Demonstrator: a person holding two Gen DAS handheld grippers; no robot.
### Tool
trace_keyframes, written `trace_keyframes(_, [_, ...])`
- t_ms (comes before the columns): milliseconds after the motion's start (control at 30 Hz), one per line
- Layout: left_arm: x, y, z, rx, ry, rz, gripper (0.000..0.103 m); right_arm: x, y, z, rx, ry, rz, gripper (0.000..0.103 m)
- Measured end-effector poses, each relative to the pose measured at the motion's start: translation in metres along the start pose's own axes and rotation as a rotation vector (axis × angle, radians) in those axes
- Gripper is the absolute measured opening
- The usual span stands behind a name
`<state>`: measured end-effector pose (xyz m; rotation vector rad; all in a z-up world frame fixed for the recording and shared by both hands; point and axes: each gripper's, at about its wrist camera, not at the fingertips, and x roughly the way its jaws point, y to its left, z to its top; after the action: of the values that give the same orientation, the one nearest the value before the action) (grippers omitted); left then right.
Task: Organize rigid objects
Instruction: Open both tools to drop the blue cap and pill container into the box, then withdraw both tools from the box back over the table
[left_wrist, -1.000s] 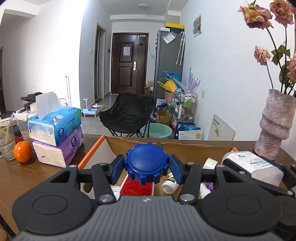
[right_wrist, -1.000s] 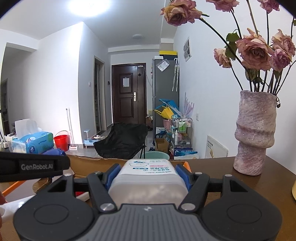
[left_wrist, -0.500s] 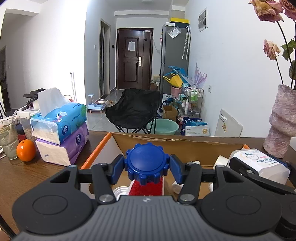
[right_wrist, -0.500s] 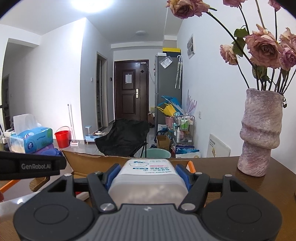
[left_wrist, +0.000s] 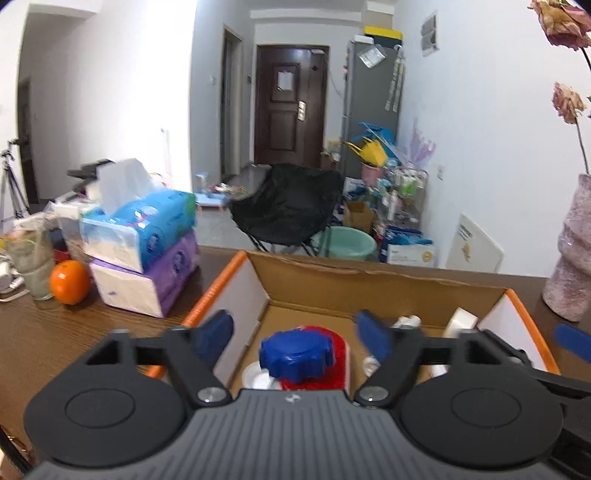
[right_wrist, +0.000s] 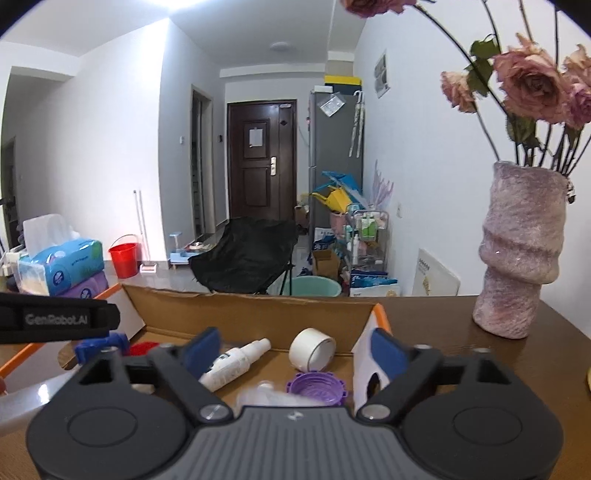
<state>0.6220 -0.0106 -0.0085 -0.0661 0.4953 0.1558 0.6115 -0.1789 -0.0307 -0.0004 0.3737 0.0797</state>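
Note:
My left gripper (left_wrist: 293, 336) hangs over an open cardboard box (left_wrist: 369, 273), its jaws opening. The red bottle with a blue cap (left_wrist: 295, 356) sits in the box below the blue pads, touching neither. My right gripper (right_wrist: 295, 350) is over the same box (right_wrist: 240, 299), its jaws also opening with nothing gripped. Below it lie a white spray bottle (right_wrist: 236, 363), a white tape roll (right_wrist: 312, 349), a purple cap (right_wrist: 314, 387) and a blurred pale shape (right_wrist: 264, 397). In the right wrist view, the left gripper's body (right_wrist: 55, 319) crosses the left edge.
A pink vase (right_wrist: 517, 258) of dried roses stands on the brown table right of the box. Left of the box are stacked tissue packs (left_wrist: 147, 236), an orange (left_wrist: 69, 282) and a glass (left_wrist: 31, 269). A black chair and clutter lie beyond the table.
Both grippers opened. The blue-capped bottle left the left jaws and sank into the box. The white container that filled the right jaws is gone from between them.

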Motion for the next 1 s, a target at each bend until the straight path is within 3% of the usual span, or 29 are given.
trace_keyframes(67, [-0.004,0.002,0.002,-0.003,-0.017,0.022,0.103,-0.002,-0.001,0.002,0.0,-0.003,-0.009,0.101])
trace_keyframes(1000, [-0.027,0.015,0.002,-0.027,-0.04,0.026,0.103,-0.032,-0.012,0.001,-0.001,-0.006,-0.023,0.103])
